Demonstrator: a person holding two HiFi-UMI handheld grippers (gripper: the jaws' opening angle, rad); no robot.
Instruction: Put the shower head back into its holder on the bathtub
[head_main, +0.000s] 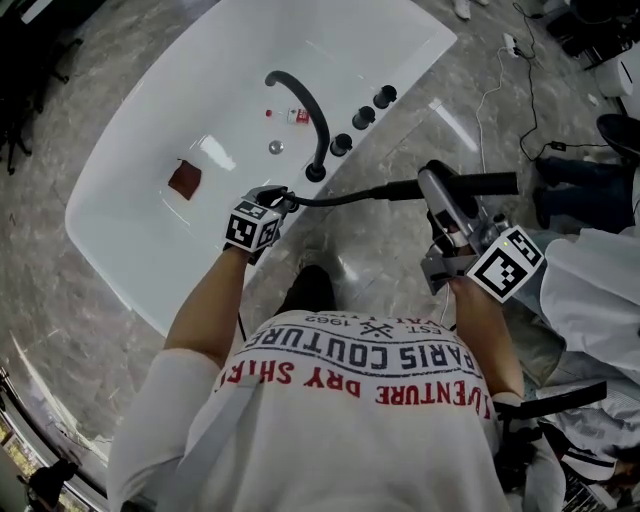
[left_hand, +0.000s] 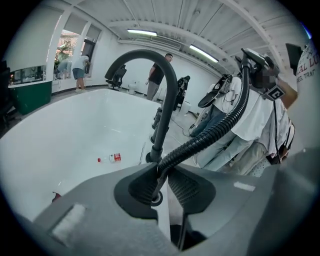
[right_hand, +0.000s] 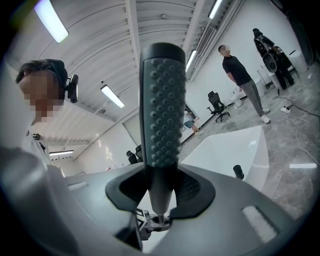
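Observation:
The shower head (head_main: 447, 203), grey with a studded face, is clamped by its handle in my right gripper (head_main: 450, 235), off the white bathtub's (head_main: 130, 160) right rim. It stands upright between the jaws in the right gripper view, shower head (right_hand: 161, 115), gripper (right_hand: 161, 192). Its black ribbed hose (head_main: 350, 196) runs left to my left gripper (head_main: 272, 203), which is shut on it at the tub rim beside the black arched faucet (head_main: 305, 110). The left gripper (left_hand: 160, 182) pinches the hose (left_hand: 210, 132) near its lower end. I cannot make out the holder.
Three black knobs (head_main: 363, 117) sit on the rim beyond the faucet. Inside the tub lie a small bottle (head_main: 292, 115) and a dark red object (head_main: 185, 178). Another person (head_main: 600, 290) stands close at the right. Cables (head_main: 520, 60) lie on the marble floor.

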